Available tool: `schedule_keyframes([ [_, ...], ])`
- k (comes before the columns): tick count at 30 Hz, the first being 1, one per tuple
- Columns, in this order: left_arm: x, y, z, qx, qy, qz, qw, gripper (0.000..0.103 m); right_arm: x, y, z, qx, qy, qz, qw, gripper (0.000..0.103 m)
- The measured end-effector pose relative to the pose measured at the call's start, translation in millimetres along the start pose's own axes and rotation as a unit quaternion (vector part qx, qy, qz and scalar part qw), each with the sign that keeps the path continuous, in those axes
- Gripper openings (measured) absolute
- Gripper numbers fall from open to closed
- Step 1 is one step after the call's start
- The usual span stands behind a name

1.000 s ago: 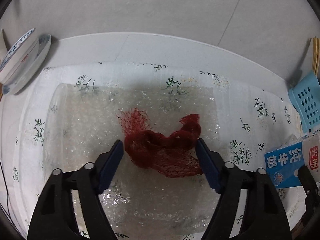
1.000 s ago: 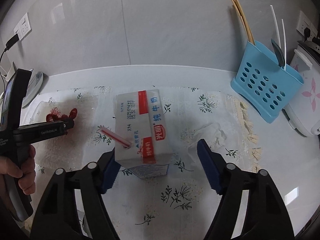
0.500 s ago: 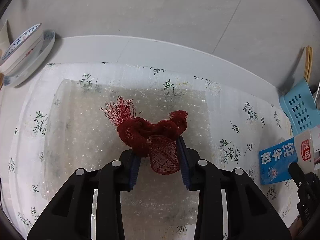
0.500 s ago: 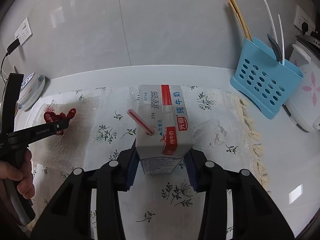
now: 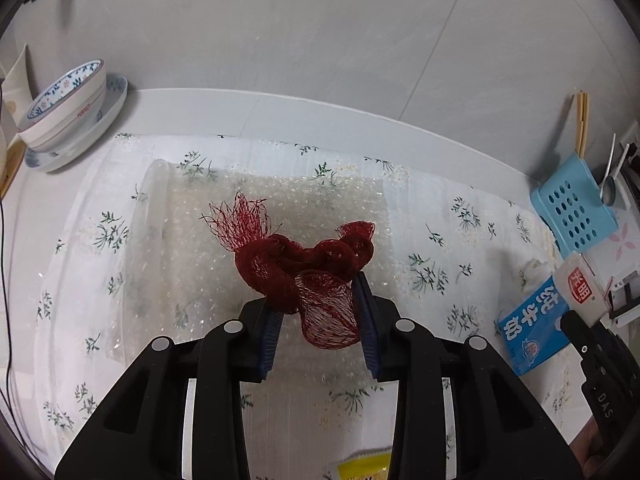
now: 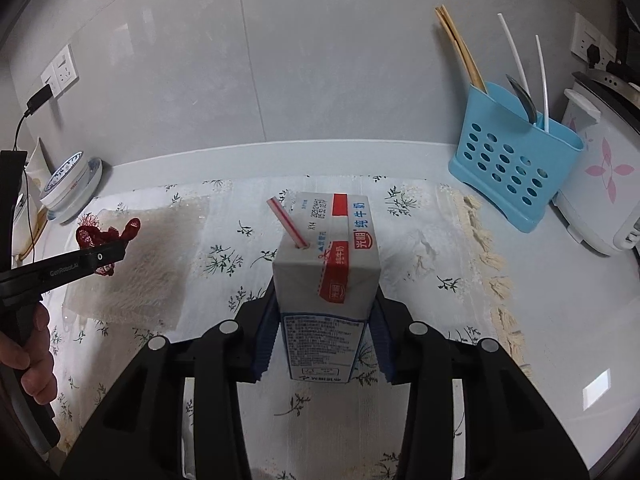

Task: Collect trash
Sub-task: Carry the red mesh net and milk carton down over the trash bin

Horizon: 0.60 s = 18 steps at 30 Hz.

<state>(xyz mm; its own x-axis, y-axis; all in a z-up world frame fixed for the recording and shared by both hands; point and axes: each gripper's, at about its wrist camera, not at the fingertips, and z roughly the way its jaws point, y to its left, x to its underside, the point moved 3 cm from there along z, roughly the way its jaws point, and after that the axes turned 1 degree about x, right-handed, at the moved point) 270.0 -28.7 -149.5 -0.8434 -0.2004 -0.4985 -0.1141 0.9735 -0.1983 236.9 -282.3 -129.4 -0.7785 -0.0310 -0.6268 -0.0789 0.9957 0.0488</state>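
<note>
My left gripper [image 5: 318, 300] is shut on a crumpled red mesh net [image 5: 304, 264] and holds it above a sheet of bubble wrap [image 5: 208, 280] on the flowered cloth. The net also shows in the right wrist view [image 6: 106, 236], held off the sheet. My right gripper [image 6: 324, 308] is shut on a blue and white milk carton [image 6: 332, 268] with a red-striped straw [image 6: 286, 228], lifted off the cloth. The carton shows at the right edge of the left wrist view [image 5: 540, 316].
A stacked bowl and plate [image 5: 68, 116] stand at the back left. A blue perforated utensil holder [image 6: 516, 168] with chopsticks and spoons stands at the back right beside a white rice cooker [image 6: 600, 184]. A yellow wrapper [image 5: 364, 468] lies near the front edge.
Both grippers closed, the left on the red net and the right on the milk carton, then both lifted their loads off the table.
</note>
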Motion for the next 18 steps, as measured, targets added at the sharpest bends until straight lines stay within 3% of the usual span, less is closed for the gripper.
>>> schedule_keyframes([
  [18,43.2,-22.3,-78.9,0.014,-0.023,0.013,0.9995,0.033,14.9,4.7,-73.5,-0.013,-0.036,-0.004,0.999,0.039],
])
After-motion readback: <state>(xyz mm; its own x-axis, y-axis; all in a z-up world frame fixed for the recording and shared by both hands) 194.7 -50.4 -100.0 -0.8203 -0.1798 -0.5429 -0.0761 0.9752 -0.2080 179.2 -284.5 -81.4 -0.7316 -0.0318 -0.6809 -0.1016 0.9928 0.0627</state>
